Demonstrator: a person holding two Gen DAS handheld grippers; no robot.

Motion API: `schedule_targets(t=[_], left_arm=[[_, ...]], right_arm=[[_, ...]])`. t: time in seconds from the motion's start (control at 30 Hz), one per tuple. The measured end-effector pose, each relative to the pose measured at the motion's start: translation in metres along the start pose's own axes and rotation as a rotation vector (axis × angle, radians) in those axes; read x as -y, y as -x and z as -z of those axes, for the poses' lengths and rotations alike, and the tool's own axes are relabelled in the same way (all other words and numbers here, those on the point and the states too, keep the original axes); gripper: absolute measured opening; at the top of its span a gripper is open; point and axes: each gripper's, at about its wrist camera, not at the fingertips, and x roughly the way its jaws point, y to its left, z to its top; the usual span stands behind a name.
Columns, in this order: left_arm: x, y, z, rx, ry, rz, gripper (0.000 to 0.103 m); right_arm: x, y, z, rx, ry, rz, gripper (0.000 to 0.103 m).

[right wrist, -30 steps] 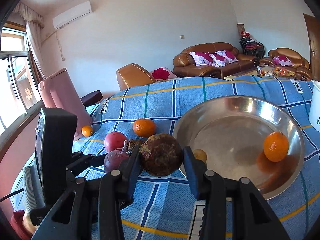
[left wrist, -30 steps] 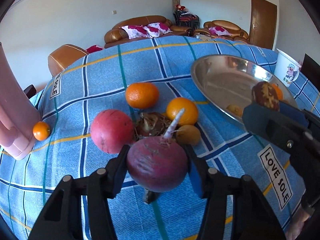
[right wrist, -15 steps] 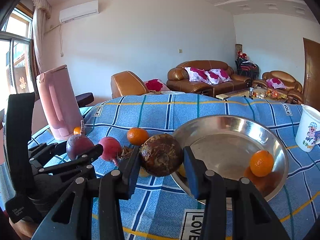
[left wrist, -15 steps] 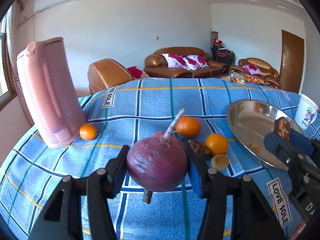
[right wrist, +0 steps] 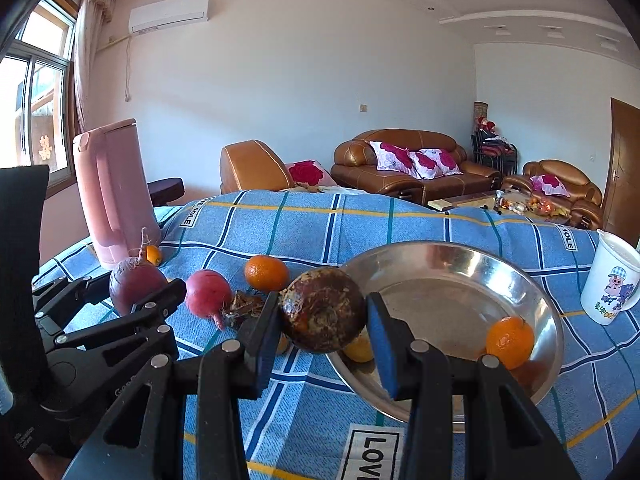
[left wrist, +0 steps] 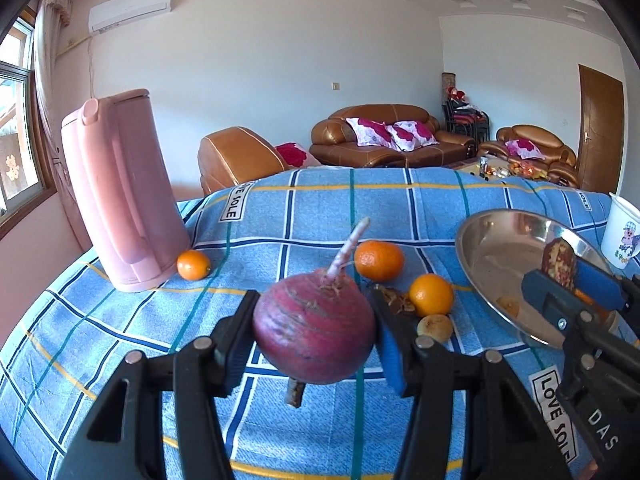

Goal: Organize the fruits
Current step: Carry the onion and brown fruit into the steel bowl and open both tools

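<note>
My left gripper (left wrist: 314,330) is shut on a purple-red beet (left wrist: 314,328) with a pale stalk, held above the blue checked cloth. My right gripper (right wrist: 322,322) is shut on a dark brown mottled fruit (right wrist: 322,310), held at the near left rim of the steel bowl (right wrist: 532,292). One orange (right wrist: 510,342) lies in the bowl. Two oranges (left wrist: 378,260) (left wrist: 431,294), a small brown fruit (left wrist: 435,327) and a small orange (left wrist: 193,265) lie on the cloth. A red fruit (right wrist: 208,294) lies left of the right gripper.
A tall pink jug (left wrist: 120,192) stands at the left of the table. A white cartoon cup (right wrist: 612,282) stands right of the bowl. Some dried brown husk (right wrist: 244,304) lies among the fruits. Sofas stand beyond the table's far edge.
Both grippers have lifted and drawn back with their loads. The left one rose from just above the fruit pile, so the view now takes in the jug and room.
</note>
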Motion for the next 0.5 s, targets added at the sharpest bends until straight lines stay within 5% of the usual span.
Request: schedule_targets(t=[0.5], left_arm=[[0.036,0.002,-0.003,-0.018,0.010,0.044,0.056]], right_arm=[[0.053,0.009,0.000,0.023,0.010,0.078,0.044]])
